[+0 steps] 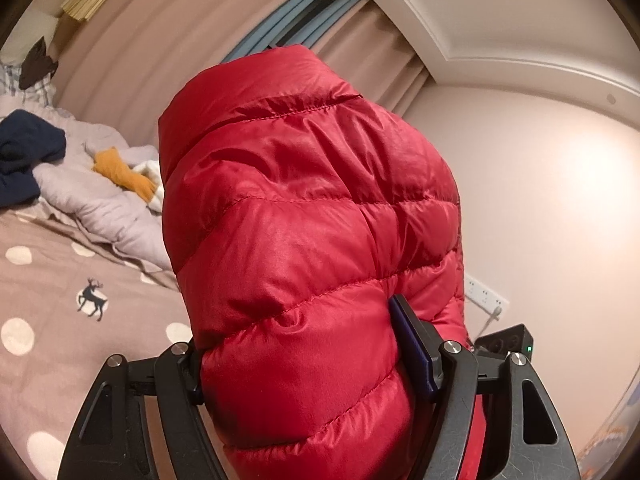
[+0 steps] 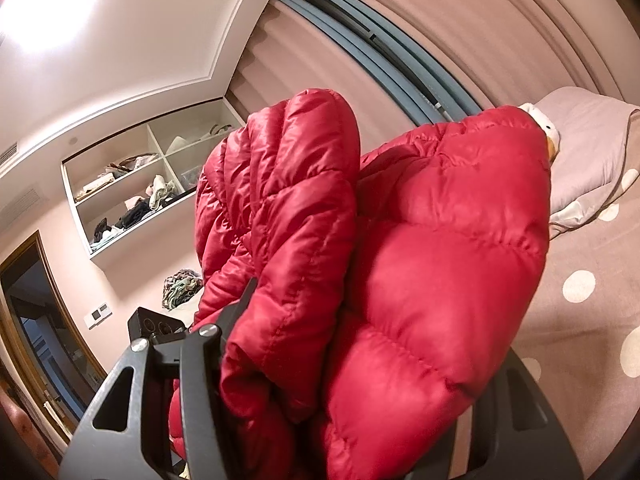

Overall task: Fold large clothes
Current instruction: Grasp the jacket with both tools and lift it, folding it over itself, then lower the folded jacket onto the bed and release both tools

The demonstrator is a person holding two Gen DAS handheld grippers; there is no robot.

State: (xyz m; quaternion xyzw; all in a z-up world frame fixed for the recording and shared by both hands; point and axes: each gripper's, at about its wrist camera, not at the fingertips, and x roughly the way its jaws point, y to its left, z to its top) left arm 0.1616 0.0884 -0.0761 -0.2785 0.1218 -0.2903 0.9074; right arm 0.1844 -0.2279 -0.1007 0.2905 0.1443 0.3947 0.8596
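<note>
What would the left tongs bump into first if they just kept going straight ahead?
The red jacket itself: it already fills the left tongs and bulges forward, blocking the view. Beyond it probably hangs the curtain, though depth is hard to judge.

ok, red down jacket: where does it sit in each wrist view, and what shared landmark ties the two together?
Left wrist: red down jacket fills the centre, rising from between the left gripper fingers.
Right wrist: red down jacket fills centre to bottom in two puffy lobes, clamped in the right gripper.
Shared landmark: blue curtain strip behind the jacket; also the polka-dot bedspread.
</note>
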